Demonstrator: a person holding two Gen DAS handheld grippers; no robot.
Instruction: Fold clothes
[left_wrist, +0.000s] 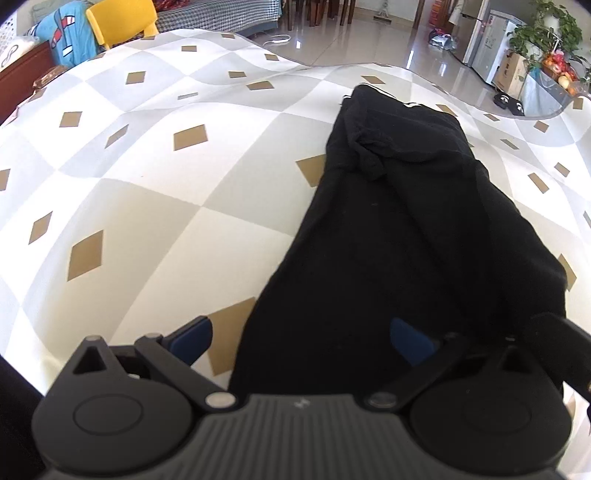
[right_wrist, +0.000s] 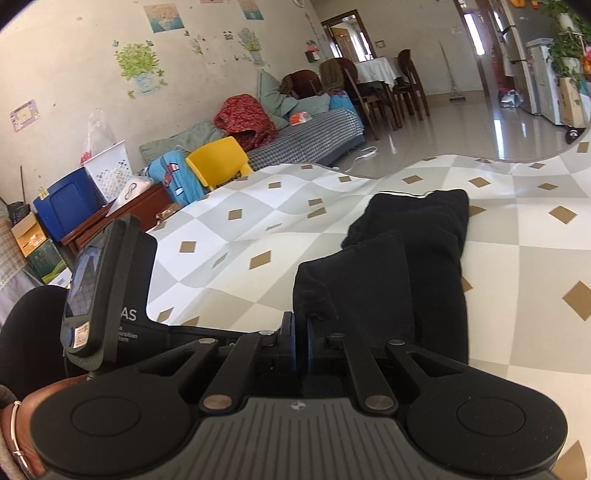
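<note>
Black cloth garment lying lengthwise on the checked grey-and-white tablecloth.
Left gripper stands wide open, its 3 o'clock blue pad over the cloth; right gripper is pinched tight on the garment's near edge, which runs toward 12 o'clock.

left of the left claw the cloth lay bare; ahead and right, black trousers filled the way.
</note>
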